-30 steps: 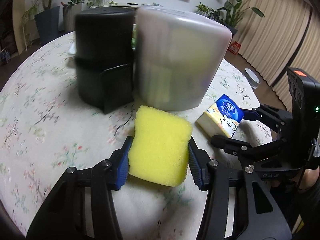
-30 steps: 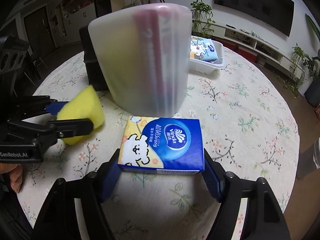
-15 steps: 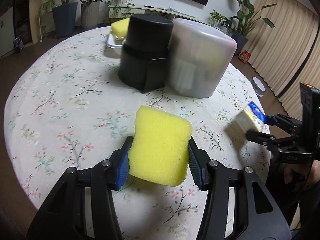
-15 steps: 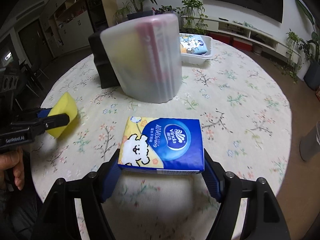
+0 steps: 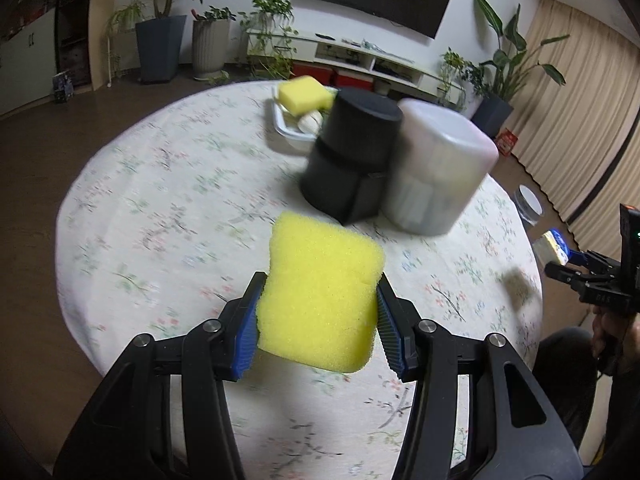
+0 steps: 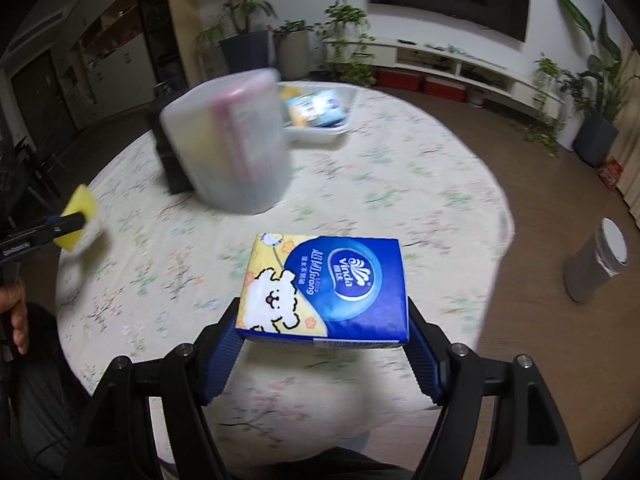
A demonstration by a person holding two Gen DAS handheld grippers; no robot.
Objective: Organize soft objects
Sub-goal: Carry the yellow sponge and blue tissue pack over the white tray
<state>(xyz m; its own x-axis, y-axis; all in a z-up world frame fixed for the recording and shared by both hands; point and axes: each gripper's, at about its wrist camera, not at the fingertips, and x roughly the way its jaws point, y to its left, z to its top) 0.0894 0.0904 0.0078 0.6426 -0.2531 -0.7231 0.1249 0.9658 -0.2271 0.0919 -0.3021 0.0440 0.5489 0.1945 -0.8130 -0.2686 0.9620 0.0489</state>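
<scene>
My left gripper [image 5: 318,320] is shut on a yellow sponge [image 5: 320,292], held in the air above the round flowered table [image 5: 160,208]. My right gripper [image 6: 322,344] is shut on a blue and yellow tissue pack [image 6: 326,286], also lifted clear of the cloth. From the right wrist view the sponge [image 6: 78,216] shows at the far left in the other gripper. The tissue pack [image 5: 554,246] appears small at the right edge of the left wrist view.
A black cylinder [image 5: 352,160] and a frosted plastic tub [image 5: 438,172] stand side by side mid-table. Behind them a white tray [image 5: 288,130] holds another yellow sponge [image 5: 306,94]; a second tray [image 6: 320,130] holds tissue packs. A grey bin [image 6: 596,266] stands on the floor.
Both grippers have pulled back and risen from the two containers, which now look smaller and farther off. Sponge and tissue pack stay gripped as before.
</scene>
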